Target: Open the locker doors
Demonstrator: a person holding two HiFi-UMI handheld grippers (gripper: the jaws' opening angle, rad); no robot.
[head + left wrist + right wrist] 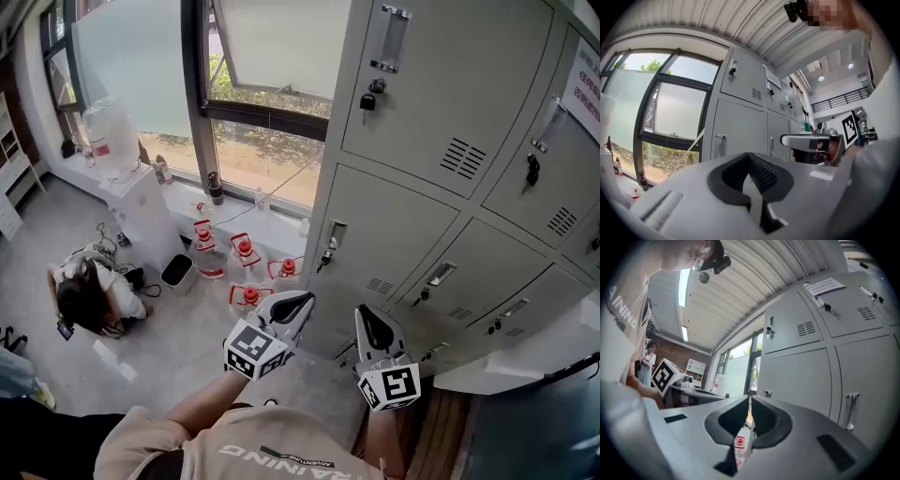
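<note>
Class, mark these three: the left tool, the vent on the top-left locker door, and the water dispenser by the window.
left tool (292,306): head view, between its jaw tips.
vent (463,157): head view, middle slots.
water dispenser (142,214): head view, white cabinet front.

Legible print: white capitals "RAINING" on the beige shirt (272,452) at the bottom edge of the head view, with a smaller line under it too small to read. The right gripper view shows the same print on the shirt as "AINING", cut off at the frame edge. White paper notice (586,80) on an upper grey locker door: red and dark lines of print, not legible in either view. Red label on the large clear water bottle (101,148) by the window: unreadable. Two white marker cubes (255,350) carry black-and-white square code patterns, no letters or numbers.
</note>
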